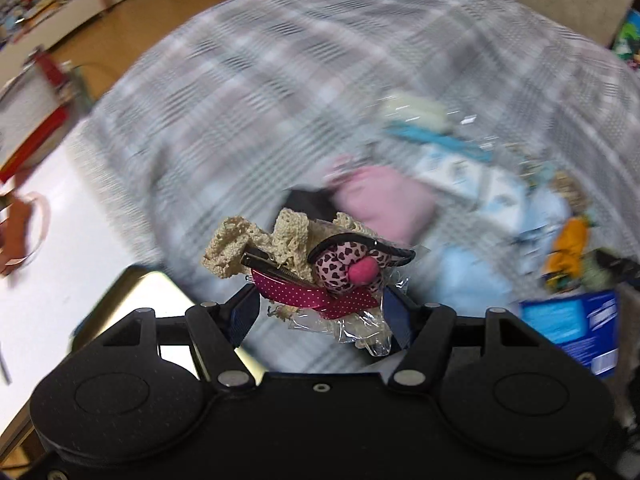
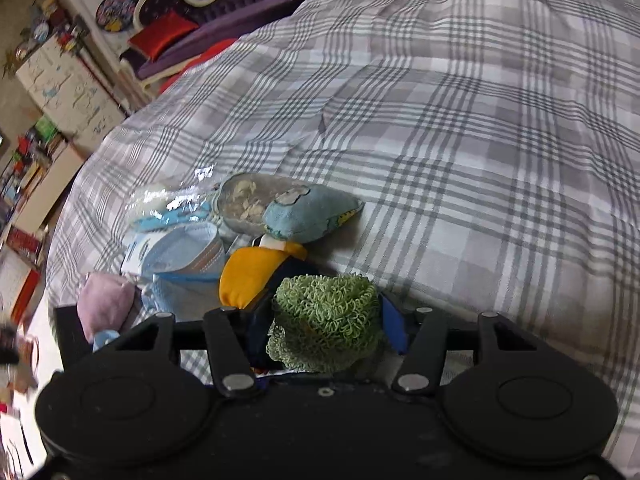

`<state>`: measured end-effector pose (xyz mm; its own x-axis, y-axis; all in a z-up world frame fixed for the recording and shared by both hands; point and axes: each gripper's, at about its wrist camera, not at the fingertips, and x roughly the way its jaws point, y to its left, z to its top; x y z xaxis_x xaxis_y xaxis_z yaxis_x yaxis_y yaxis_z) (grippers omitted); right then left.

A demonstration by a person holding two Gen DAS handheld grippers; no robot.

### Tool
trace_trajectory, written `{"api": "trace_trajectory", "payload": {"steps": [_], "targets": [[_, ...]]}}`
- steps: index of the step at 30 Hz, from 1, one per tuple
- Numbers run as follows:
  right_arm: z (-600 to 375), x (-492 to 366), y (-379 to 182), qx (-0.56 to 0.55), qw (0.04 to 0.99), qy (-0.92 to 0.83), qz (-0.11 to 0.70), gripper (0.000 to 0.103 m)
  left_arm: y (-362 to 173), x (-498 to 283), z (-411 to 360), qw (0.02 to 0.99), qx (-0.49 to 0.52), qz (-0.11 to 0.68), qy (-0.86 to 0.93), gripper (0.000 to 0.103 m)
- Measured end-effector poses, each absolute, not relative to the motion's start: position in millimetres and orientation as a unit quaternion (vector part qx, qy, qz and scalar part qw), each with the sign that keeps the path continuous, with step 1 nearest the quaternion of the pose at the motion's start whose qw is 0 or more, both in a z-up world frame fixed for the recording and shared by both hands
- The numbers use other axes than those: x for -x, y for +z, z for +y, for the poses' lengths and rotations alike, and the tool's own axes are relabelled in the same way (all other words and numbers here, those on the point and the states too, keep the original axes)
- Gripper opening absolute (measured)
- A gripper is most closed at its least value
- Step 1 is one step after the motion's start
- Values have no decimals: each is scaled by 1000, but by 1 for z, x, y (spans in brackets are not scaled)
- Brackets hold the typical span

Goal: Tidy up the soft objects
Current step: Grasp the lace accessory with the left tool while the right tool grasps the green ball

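Observation:
My left gripper (image 1: 320, 308) is shut on a clear packet of hair accessories (image 1: 332, 264): cream crochet lace, a pink heart-print piece, a dotted magenta ribbon and a metal clip. It hangs above the plaid bed cover (image 1: 260, 80), which is blurred. In the right wrist view my right gripper (image 2: 326, 332) is down at the bed, its blue pads pressing both sides of a green loopy knit piece (image 2: 324, 304). Just beyond lies the pile: a yellow and dark plush toy (image 2: 252, 276), a blue fabric pouch (image 2: 308, 212), a pink soft item (image 2: 106, 304) and a blue-white packet (image 2: 180, 252).
The plaid bed cover (image 2: 460, 140) stretches wide to the right and far side of the pile. A white surface (image 1: 60, 220) lies left of the bed, and a blue printed pack (image 1: 572, 320) sits at the right. Shelves and a purple sofa (image 2: 208, 8) stand beyond the bed.

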<state>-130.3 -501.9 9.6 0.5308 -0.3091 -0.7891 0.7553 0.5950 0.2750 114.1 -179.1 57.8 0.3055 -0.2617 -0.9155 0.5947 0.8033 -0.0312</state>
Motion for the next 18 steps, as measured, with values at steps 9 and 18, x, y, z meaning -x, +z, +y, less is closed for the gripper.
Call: {"api": "trace_trajectory", "payload": {"steps": [9, 18], "targets": [[-489, 152, 32, -294, 838, -393, 240, 56, 12, -135, -88, 785, -129, 572, -202, 62], [-458, 143, 45, -250, 858, -399, 205, 56, -15, -152, -35, 798, -118, 570, -153, 62]]}}
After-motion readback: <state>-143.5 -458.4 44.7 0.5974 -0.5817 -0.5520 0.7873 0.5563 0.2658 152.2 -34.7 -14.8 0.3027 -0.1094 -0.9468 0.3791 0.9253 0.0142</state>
